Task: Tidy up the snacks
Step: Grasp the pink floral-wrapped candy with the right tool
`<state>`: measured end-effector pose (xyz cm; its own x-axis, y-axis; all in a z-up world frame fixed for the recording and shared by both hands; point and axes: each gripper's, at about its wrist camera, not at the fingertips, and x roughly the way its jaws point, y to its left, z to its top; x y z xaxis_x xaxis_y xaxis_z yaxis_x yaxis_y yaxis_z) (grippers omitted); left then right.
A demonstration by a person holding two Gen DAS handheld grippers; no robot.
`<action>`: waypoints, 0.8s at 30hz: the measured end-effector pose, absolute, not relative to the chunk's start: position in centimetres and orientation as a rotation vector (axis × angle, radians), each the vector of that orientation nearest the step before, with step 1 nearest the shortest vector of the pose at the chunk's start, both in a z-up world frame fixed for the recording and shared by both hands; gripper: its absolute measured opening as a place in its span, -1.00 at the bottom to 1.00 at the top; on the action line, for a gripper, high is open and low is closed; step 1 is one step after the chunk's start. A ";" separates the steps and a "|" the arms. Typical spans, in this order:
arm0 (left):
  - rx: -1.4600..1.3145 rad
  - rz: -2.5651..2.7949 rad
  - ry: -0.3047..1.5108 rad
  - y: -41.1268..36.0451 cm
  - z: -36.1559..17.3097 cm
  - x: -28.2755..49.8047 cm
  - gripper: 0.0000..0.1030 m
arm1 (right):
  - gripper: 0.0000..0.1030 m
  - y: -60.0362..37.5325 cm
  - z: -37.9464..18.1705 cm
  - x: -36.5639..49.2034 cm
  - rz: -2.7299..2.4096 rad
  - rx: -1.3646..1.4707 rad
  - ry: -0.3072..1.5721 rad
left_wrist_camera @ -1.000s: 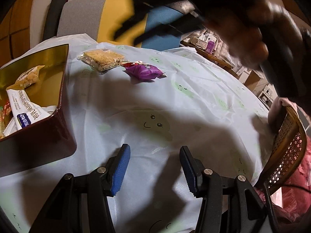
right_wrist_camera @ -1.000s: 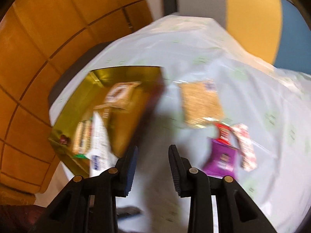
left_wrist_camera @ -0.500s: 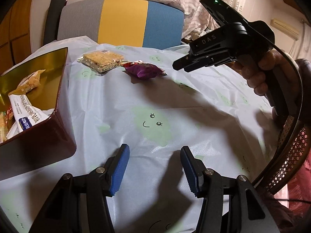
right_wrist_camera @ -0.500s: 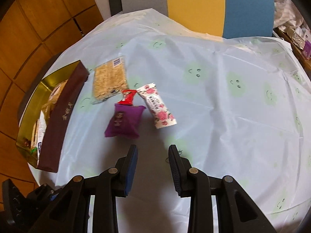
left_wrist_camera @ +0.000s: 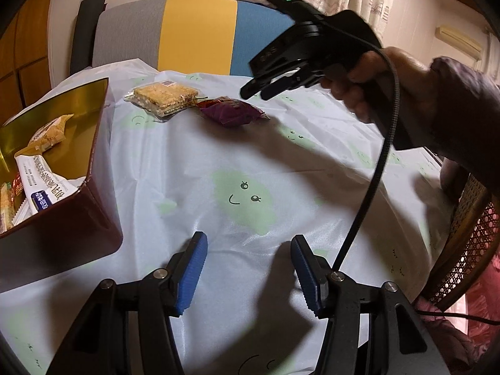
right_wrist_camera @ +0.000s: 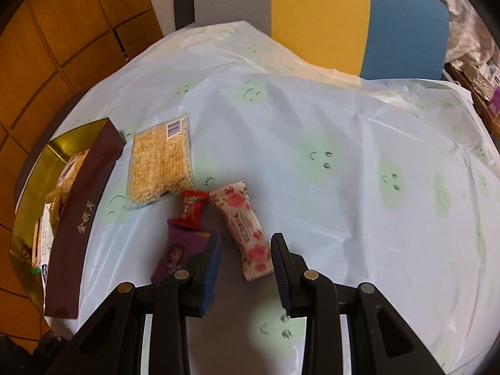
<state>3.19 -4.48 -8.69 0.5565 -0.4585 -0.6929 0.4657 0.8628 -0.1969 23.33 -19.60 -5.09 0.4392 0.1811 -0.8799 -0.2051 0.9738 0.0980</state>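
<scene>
Right wrist view: we hold our right gripper above the bench, jaws apart and empty, the rose-printed snack lying between and beyond them. Beside it lie a purple packet, a small red candy and a cracker pack. Our left gripper hangs open over bare cloth, empty, near the gold-lined box that holds more snacks.

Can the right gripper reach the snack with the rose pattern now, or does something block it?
Probably yes. The right gripper is open above the rose-pattern snack, nothing lies over it, and the purple packet lies just beside it.
</scene>
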 end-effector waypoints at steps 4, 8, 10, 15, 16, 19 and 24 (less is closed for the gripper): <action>0.011 -0.545 0.814 -4.5 -8.7 3.1 0.10 | -0.36 -18.6 -6.3 24.4 0.245 -0.056 1.123; 0.013 -0.545 0.814 -4.5 -8.7 3.1 0.12 | -0.50 -18.4 -7.2 25.0 0.234 -0.084 1.146; 0.017 -0.546 0.814 -4.6 -8.7 3.1 0.13 | -0.53 -18.4 -7.2 24.8 0.243 -0.110 1.148; 0.026 -0.543 0.814 -4.7 -8.6 3.1 0.15 | -0.56 -19.4 -7.2 23.1 0.234 -0.209 1.169; 0.027 -0.543 0.813 -4.7 -8.6 3.1 0.15 | -0.56 -19.9 -7.2 22.5 0.232 -0.229 1.174; 0.029 -0.540 0.813 -4.8 -8.7 3.1 0.17 | -0.55 -21.8 -7.5 20.8 0.209 -0.286 1.196; 0.054 -0.529 0.814 -5.5 -8.7 3.0 0.28 | -0.55 -24.6 -8.2 18.5 0.187 -0.295 1.200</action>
<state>3.03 -5.46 -8.68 0.5646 -0.4291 -0.7051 0.4700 0.8693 -0.1527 18.50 -24.62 -8.16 0.3536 -0.0135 -0.9353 -0.2973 0.9464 -0.1260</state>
